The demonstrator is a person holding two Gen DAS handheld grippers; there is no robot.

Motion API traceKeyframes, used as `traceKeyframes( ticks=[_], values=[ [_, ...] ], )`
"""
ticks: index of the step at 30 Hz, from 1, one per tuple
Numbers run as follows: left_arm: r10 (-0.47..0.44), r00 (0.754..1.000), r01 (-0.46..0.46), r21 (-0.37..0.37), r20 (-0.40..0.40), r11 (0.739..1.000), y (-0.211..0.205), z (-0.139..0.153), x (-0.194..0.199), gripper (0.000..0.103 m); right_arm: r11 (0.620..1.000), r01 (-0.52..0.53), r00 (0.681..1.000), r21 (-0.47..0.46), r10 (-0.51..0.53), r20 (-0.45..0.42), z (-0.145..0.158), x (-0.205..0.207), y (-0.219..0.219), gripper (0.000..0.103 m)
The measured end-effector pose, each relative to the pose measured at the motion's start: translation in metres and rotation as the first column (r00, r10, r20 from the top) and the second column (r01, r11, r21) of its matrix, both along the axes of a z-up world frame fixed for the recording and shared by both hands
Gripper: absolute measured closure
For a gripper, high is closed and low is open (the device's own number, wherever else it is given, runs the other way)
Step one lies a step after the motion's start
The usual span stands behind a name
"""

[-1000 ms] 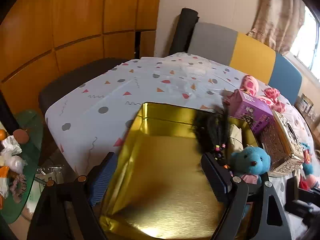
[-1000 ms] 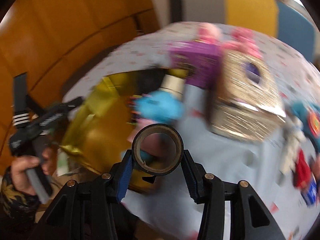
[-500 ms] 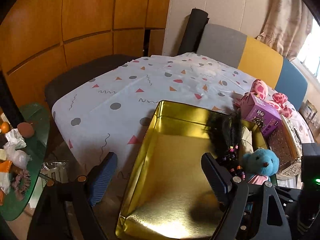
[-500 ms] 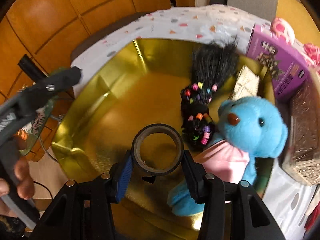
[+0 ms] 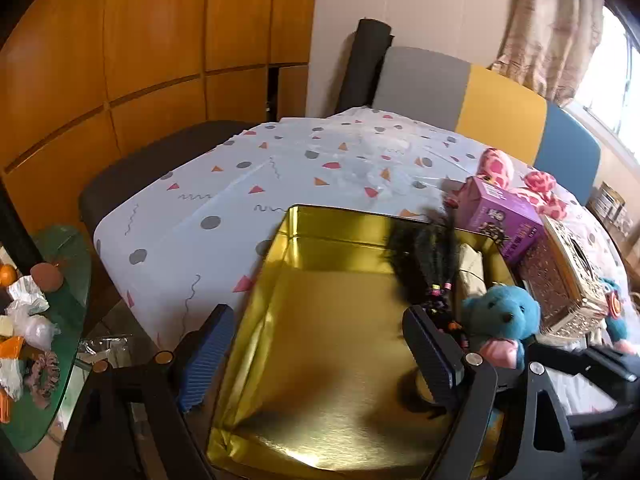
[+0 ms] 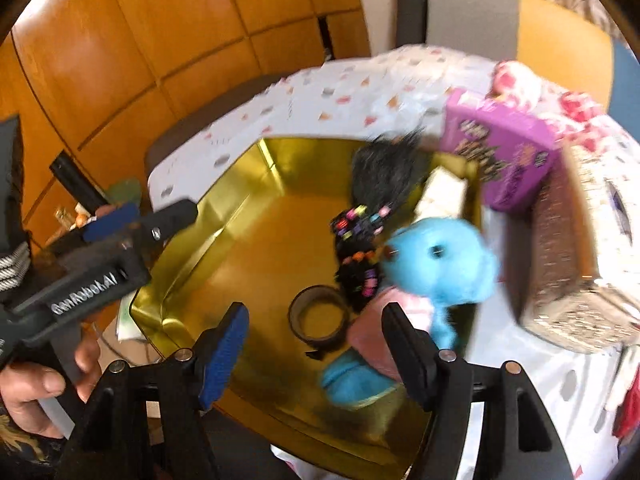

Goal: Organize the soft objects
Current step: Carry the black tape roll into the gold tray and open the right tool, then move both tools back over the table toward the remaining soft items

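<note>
Tape roll (image 6: 318, 317) in gold tin (image 6: 224, 216), beside blue teddy (image 6: 438, 256).

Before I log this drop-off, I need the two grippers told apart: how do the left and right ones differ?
The right gripper hangs over the gold tin, its jaws just opened off the tape roll lying below; the left gripper straddles the tin's near corner, its jaws wider. Both are open and empty.
</note>
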State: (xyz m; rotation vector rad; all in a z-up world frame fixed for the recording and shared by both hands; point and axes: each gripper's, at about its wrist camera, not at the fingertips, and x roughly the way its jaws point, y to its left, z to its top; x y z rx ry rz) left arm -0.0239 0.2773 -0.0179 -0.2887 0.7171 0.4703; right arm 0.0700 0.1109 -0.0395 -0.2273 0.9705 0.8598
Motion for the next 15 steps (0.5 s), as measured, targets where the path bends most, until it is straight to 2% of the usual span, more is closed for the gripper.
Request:
traceKeyframes(
  ticks=[7, 15],
  values=[
    [-0.050, 0.999, 0.050, 0.014, -0.002, 0.999, -0.019, 0.003, 0.003, 0.017, 0.995, 0.095, 0.992, 0.019, -0.097, 0.087, 0.021, 0.001, -0.034, 0.033],
    [-0.115, 0.993, 0.115, 0.040, -0.007, 0.993, -0.042, 0.008, 0.007, 0.017, 0.971, 0.234, 0.963, 0.045, -0.238, 0.127, 0.035, 0.017, -0.088, 0.033]
  ],
)
